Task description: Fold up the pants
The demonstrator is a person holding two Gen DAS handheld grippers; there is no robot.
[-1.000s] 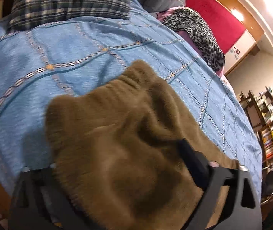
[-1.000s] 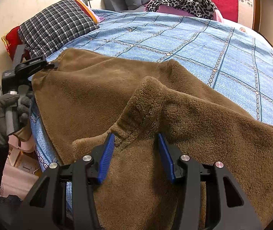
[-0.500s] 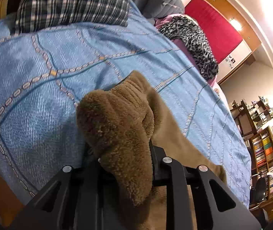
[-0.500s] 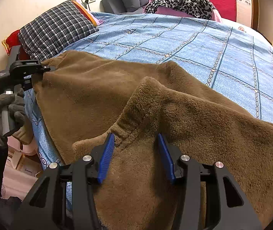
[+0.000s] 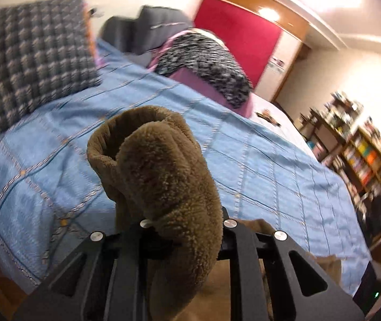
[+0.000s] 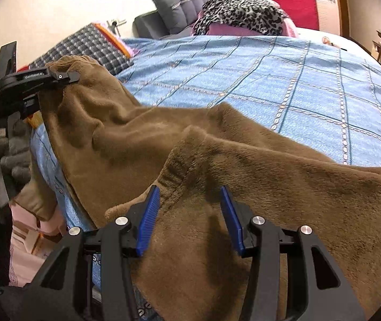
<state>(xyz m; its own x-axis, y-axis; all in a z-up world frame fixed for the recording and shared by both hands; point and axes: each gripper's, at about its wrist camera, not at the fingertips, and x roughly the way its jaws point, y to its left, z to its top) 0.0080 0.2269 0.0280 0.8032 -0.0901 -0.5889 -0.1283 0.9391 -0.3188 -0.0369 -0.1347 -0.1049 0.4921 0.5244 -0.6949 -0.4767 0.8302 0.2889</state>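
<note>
A pair of brown fleece pants [image 6: 243,165] is spread over the near side of a bed covered by a blue patterned bedspread [image 6: 284,80], with one end lifted clear of the bed. That lifted end – a ribbed hem or cuff, as far as can be told – is pinched in the left gripper [image 6: 64,76], whose jaws are pressed together on a thick bunch of the cloth; in the left wrist view the fleece [image 5: 158,176] is seen bulging up and flopping over the closed fingers. The right gripper [image 6: 190,216] is held low over the other gathered, ribbed edge of the pants, its blue-padded jaws spread and holding nothing, though the cloth lies between and under them. The step in hand is judged to be the taking up of the garment for a first fold, with only one side secured so far. The next move appears to call for the right jaws to be closed on the ribbed edge beneath them – deep enough that the thick pile is not lost – so that both ends can be raised together and laid over evenly. A checked pillow [image 6: 91,42] and a leopard-print cloth [image 6: 241,10] lie further up the bed, well apart from the pants.
</note>
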